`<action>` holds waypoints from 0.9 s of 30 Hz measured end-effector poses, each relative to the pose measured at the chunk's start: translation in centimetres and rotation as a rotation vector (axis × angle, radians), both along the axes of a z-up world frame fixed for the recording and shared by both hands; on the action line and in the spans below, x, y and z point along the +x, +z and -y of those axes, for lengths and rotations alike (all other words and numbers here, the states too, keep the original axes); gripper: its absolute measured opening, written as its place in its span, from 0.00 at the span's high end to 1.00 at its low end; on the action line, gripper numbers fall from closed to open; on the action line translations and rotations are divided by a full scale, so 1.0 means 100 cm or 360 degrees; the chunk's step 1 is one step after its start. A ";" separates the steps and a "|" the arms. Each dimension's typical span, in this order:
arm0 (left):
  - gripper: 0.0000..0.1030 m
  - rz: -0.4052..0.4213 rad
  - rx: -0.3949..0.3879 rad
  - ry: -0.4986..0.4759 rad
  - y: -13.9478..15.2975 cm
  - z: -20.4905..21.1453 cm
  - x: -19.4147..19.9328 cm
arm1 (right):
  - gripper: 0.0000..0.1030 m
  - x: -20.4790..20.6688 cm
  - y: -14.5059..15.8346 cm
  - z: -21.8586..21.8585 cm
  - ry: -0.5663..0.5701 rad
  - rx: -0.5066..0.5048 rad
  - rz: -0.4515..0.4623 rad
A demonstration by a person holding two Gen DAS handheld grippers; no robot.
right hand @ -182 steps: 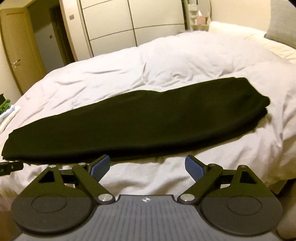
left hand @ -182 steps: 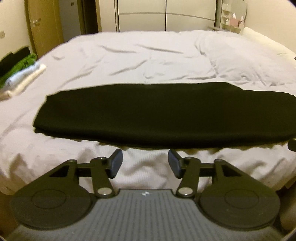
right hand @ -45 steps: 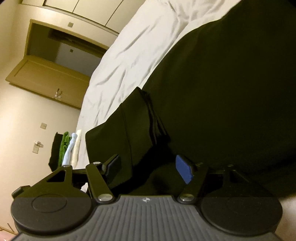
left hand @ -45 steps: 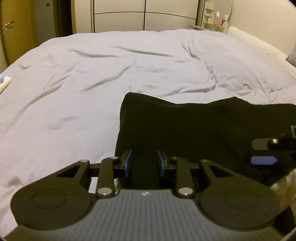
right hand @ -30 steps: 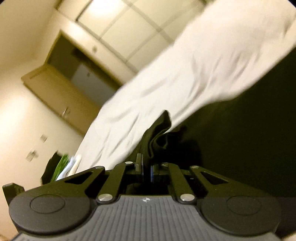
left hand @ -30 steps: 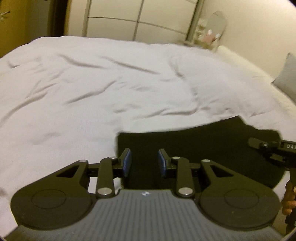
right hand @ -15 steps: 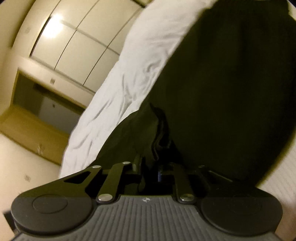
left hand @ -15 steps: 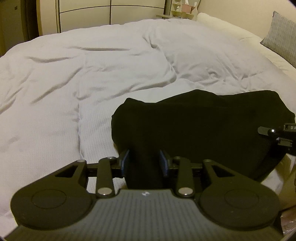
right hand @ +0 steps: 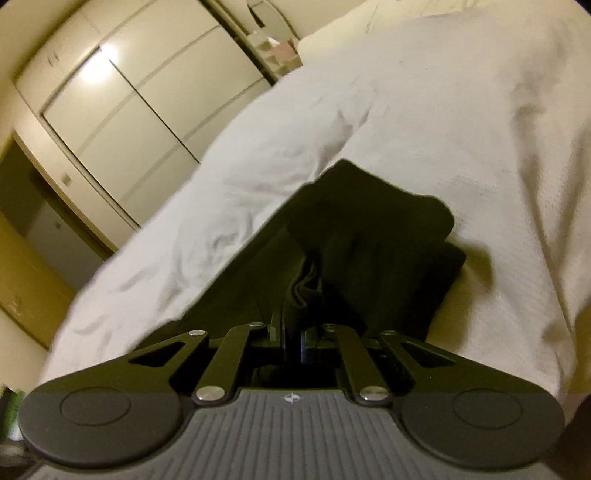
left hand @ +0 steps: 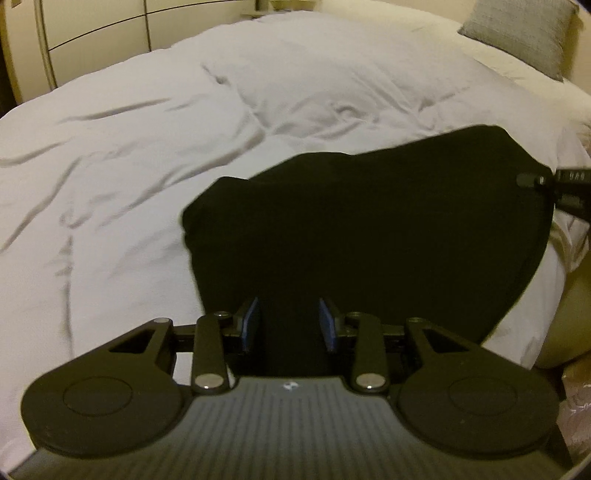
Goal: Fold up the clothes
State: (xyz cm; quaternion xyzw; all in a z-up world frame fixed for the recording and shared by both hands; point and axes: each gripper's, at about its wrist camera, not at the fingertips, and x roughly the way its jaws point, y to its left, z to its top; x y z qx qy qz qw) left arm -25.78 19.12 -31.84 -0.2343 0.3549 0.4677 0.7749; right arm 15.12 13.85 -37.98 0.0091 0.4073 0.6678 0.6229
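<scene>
Black garment [left hand: 369, 236] spread on bed [left hand: 147, 140], frame centre, long axis left-right. Near edge clamped in left tool [left hand: 290, 325]. Layers pinched in right tool [right hand: 291, 339], jaws nearly together. Both edges equally near.

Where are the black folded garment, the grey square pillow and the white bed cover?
black folded garment [left hand: 369, 221], left wrist view, its top layer
grey square pillow [left hand: 517, 33], left wrist view, its front face
white bed cover [left hand: 147, 147], left wrist view, a bare wrinkled part

No lettering reads clearly; the right gripper [left hand: 570, 188] bears blurred white characters (illegible).
</scene>
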 end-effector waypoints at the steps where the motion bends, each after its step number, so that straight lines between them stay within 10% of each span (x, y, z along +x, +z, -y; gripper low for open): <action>1: 0.71 0.0007 0.0001 -0.0004 0.000 0.000 0.002 | 0.94 0.006 -0.002 0.000 -0.0003 0.0004 -0.0018; 20: 0.70 -0.0057 0.0012 -0.0043 -0.017 -0.006 0.035 | 0.94 0.033 -0.012 -0.011 -0.0176 -0.0054 0.0221; 25: 0.70 -0.0045 0.0048 -0.0027 -0.004 0.005 0.029 | 0.50 0.025 0.020 0.004 -0.0376 0.0047 0.0384; 27: 0.70 -0.0026 0.0054 -0.0013 0.001 0.012 0.024 | 0.50 0.017 0.030 0.013 -0.0344 0.0101 0.0449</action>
